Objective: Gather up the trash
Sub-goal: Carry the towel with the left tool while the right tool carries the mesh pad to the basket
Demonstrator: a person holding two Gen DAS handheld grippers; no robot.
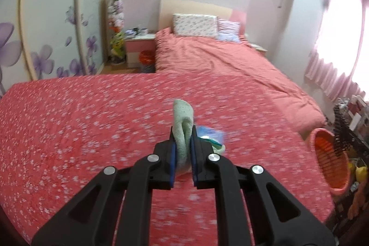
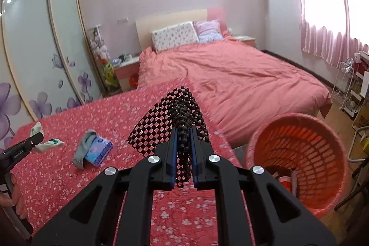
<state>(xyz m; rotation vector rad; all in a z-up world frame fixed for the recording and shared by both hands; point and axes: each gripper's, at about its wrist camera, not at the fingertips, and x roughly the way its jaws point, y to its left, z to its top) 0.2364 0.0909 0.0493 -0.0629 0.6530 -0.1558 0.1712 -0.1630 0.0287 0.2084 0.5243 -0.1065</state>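
My left gripper (image 1: 183,131) is shut on a pale green sock (image 1: 183,117) and holds it above the red floral cover (image 1: 69,130). In the right wrist view that gripper (image 2: 34,140) shows at the far left with the green sock (image 2: 49,144) hanging from it. My right gripper (image 2: 183,134) is shut on a black mesh mat (image 2: 161,121), which is bunched between the pads. An orange slatted basket (image 2: 299,149) stands just right of the cover, with some rubbish at its bottom. A blue tissue pack (image 2: 99,149) lies on the cover under a grey sock (image 2: 84,146).
A bed with a pink quilt (image 2: 242,75) lies beyond the floral cover. Sliding wardrobe doors (image 2: 34,50) with purple flowers line the left wall. A wire rack (image 2: 346,84) and clutter stand under the curtained window on the right. The basket (image 1: 332,163) sits at the cover's right edge.
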